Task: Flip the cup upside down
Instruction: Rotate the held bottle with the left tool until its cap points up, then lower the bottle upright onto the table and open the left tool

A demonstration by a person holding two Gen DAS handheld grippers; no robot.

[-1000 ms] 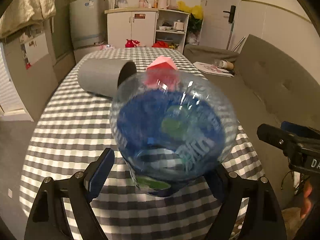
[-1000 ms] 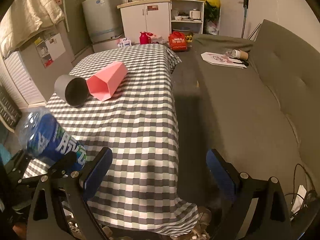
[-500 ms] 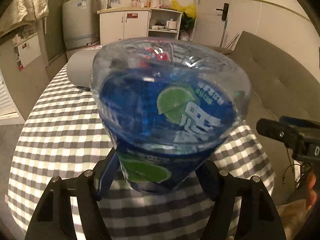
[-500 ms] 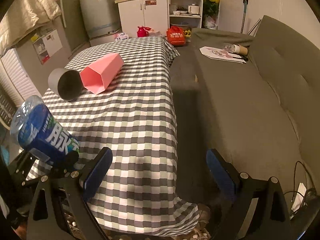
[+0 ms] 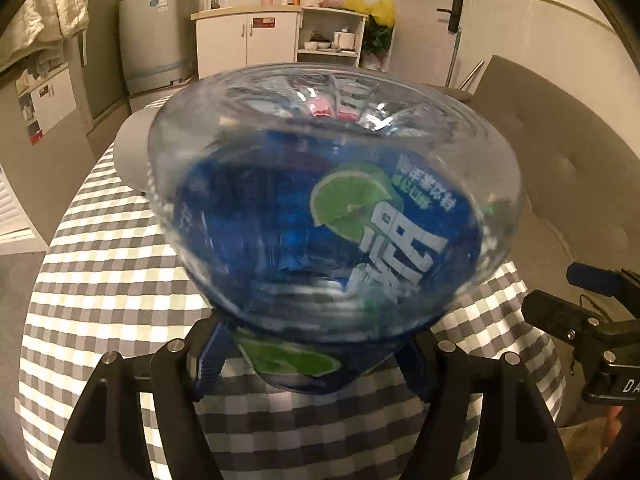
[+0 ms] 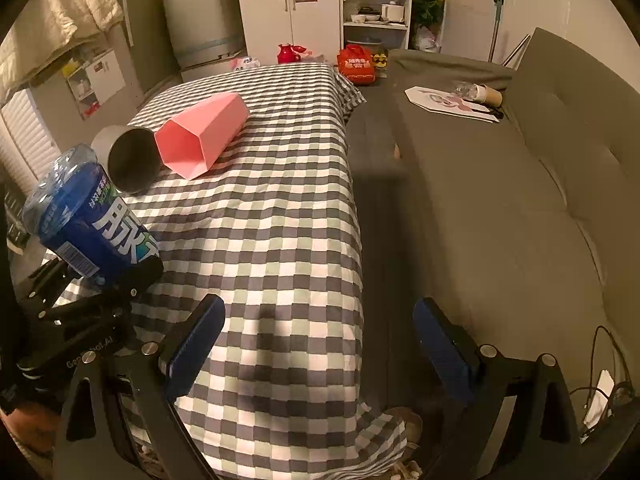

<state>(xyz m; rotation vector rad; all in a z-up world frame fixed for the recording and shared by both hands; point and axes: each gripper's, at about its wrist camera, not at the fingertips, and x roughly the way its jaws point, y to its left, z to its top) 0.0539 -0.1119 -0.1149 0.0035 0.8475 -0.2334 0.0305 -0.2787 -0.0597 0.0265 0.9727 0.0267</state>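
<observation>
A clear plastic cup [image 5: 332,216] with a blue lime-printed label fills the left wrist view. My left gripper [image 5: 312,364] is shut on its lower end. The right wrist view shows the same cup [image 6: 88,216] at the left, above the table's near corner, tilted with its closed ridged base up and to the left, and the left gripper [image 6: 120,276] beneath it. My right gripper [image 6: 320,340] is open and holds nothing, over the table's near right edge. One finger of the right gripper [image 5: 580,312] shows at the right of the left wrist view.
A grey cup [image 6: 128,160] and a pink hexagonal cup [image 6: 204,136] lie on their sides on the checked tablecloth [image 6: 280,220], mouths toward me. A grey sofa [image 6: 480,200] runs along the table's right side. Cabinets and a fridge stand at the back.
The left gripper's fingers closed on the cup. The cup has risen and swung so its closed base points more upward. The right gripper stayed open and barely moved.
</observation>
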